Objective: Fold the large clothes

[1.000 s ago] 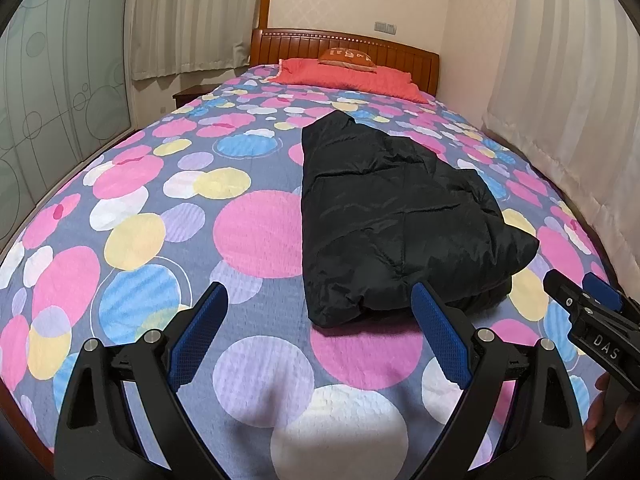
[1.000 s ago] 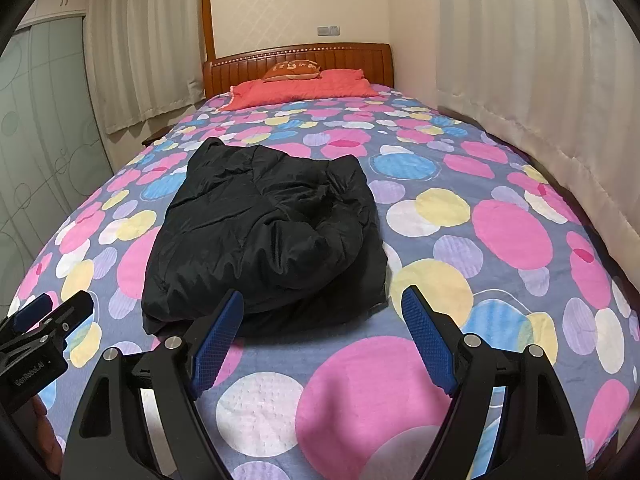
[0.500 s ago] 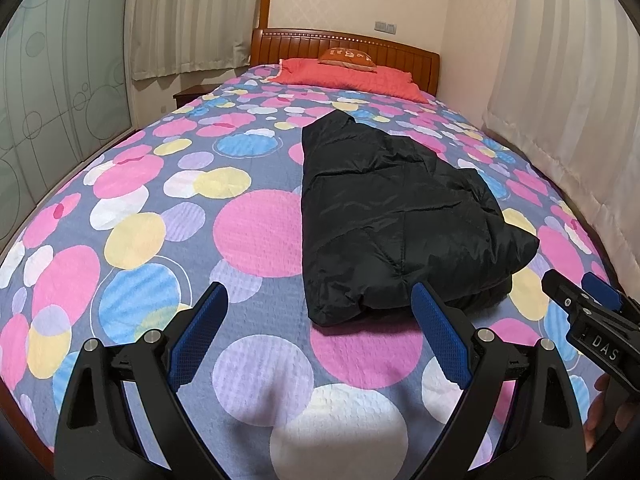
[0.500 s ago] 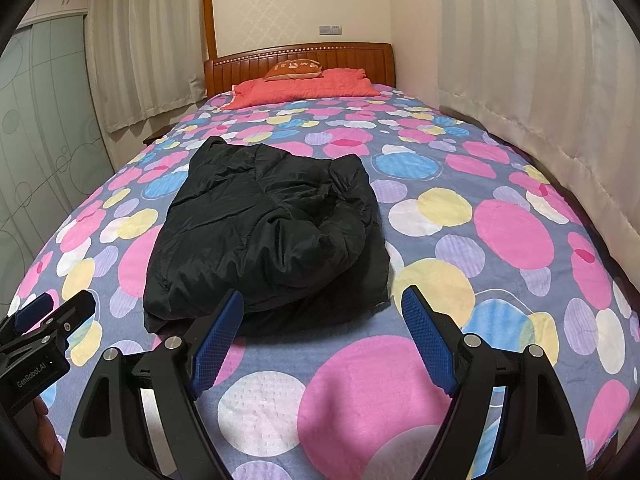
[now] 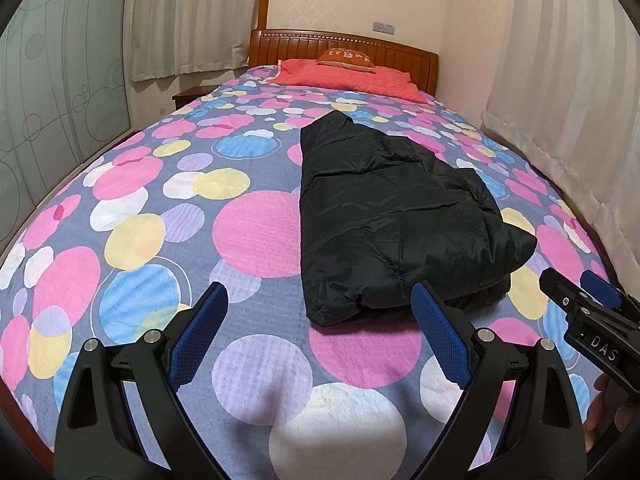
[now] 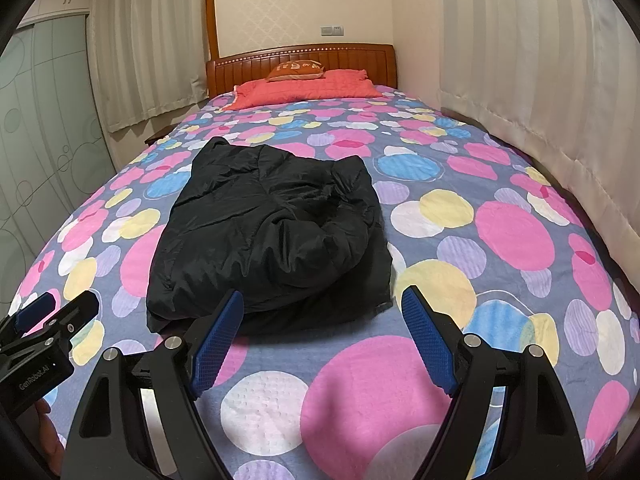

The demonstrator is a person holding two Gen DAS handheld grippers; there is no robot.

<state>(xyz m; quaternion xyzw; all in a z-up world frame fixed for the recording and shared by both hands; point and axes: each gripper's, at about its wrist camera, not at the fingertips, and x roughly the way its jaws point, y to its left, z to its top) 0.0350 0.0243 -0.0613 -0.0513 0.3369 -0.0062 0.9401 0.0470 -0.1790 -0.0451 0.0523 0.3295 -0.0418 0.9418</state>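
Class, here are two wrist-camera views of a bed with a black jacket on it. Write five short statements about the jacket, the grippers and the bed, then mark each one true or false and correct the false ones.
1. The black jacket lies folded on the spotted bedspread. True.
2. The left gripper is clamped on the jacket's hem. False: its fingers stand wide apart, short of the jacket, holding nothing.
3. The right gripper is open and empty. True.
4. The jacket covers the red pillow. False: the pillow sits at the headboard, well beyond the jacket, with bare bedspread between.
5. An orange cushion rests on the red pillow. True.
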